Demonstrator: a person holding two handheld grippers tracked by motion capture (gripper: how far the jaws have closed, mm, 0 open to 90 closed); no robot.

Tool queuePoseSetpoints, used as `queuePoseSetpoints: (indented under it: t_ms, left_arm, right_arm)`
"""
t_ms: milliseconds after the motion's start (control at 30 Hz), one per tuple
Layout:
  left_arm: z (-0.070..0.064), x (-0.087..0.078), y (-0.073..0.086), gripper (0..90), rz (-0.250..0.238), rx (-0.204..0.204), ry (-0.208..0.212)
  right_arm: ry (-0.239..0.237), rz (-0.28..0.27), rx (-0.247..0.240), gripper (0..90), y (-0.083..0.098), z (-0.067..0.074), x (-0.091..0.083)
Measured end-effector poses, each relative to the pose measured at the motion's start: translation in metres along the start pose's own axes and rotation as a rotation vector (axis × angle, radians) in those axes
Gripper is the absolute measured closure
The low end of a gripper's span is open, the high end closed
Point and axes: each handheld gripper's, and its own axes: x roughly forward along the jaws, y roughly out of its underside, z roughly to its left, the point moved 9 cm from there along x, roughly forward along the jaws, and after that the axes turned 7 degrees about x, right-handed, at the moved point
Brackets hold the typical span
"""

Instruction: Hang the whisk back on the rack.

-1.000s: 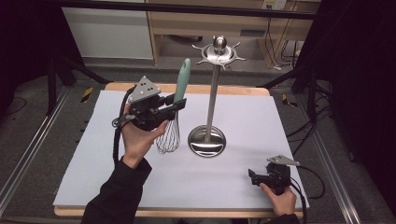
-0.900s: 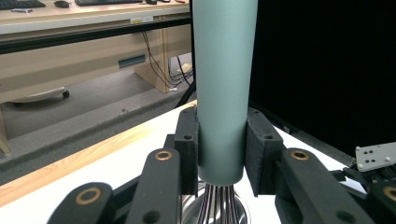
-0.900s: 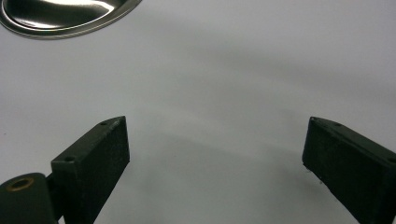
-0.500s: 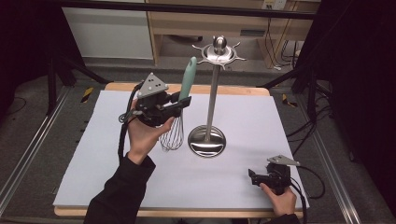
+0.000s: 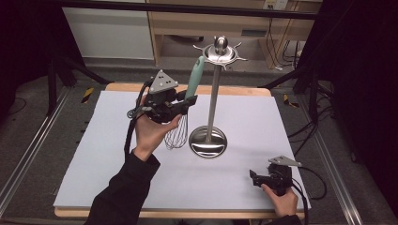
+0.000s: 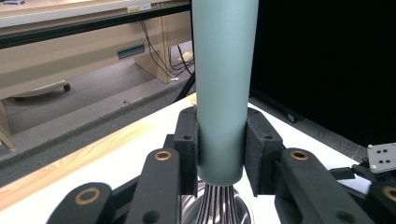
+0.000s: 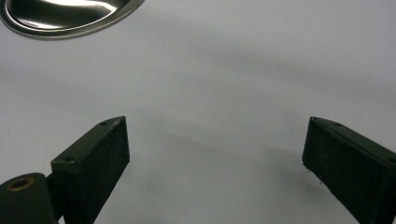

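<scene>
A smooth white sheet covers the wooden table [image 5: 263,90], with dark floor and pale cabinets behind. Nearest the person, the right tool [image 5: 261,179] rests low on the sheet, its flat black jaws spread wide with nothing between them. Farther off, the left tool [image 5: 187,104] is raised above the table, its padded jaws clamped on the matte teal, tapering handle of a whisk [image 5: 192,86]; the thin wire loops hang below the jaws. Just beyond the whisk stands a shiny metal rack [image 5: 215,93]: a round dished base, slim pole, and spiked ring topped by a ball.
</scene>
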Motion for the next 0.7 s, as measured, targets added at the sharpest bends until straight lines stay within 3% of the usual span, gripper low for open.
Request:
queuePoseSetpoints:
  t_ms: [367,700]
  left_arm:
    - [-0.001,0.009,-0.003,69.0,0.006,-0.004,-0.002]
    - [0.000,0.020,-0.001,69.0,-0.017,-0.009,-0.007]
  right_arm:
    - [-0.003,-0.001,-0.005,7.8,0.000,0.000,0.000]
    - [-0.006,0.001,-0.003,7.8,0.000,0.001,0.000]
